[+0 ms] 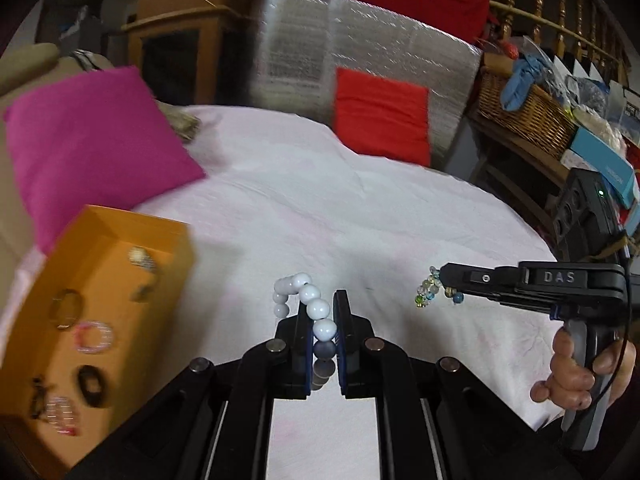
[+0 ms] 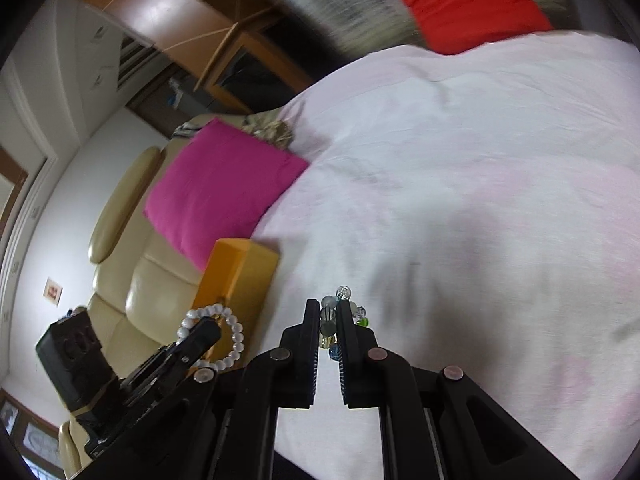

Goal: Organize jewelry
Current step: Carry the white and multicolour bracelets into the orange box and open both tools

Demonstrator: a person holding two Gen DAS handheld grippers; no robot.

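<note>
My left gripper [image 1: 323,300] is shut on a white bead bracelet [image 1: 310,300] and holds it above the white bedsheet. The same bracelet shows in the right wrist view [image 2: 224,334] on the left gripper [image 2: 206,330]. My right gripper [image 2: 328,306] is shut on a multicoloured glass bead bracelet [image 2: 344,312]; in the left wrist view this gripper [image 1: 442,276] holds the beads [image 1: 430,292] at the right. An open orange box [image 1: 100,312] at the left holds several bracelets and rings; it also shows in the right wrist view [image 2: 236,276].
A pink cushion [image 1: 92,144] lies behind the box, a red cushion [image 1: 380,116] at the far side of the bed [image 1: 320,208]. A wicker basket [image 1: 528,112] and clutter stand at the right. A beige sofa [image 2: 132,280] is left of the bed.
</note>
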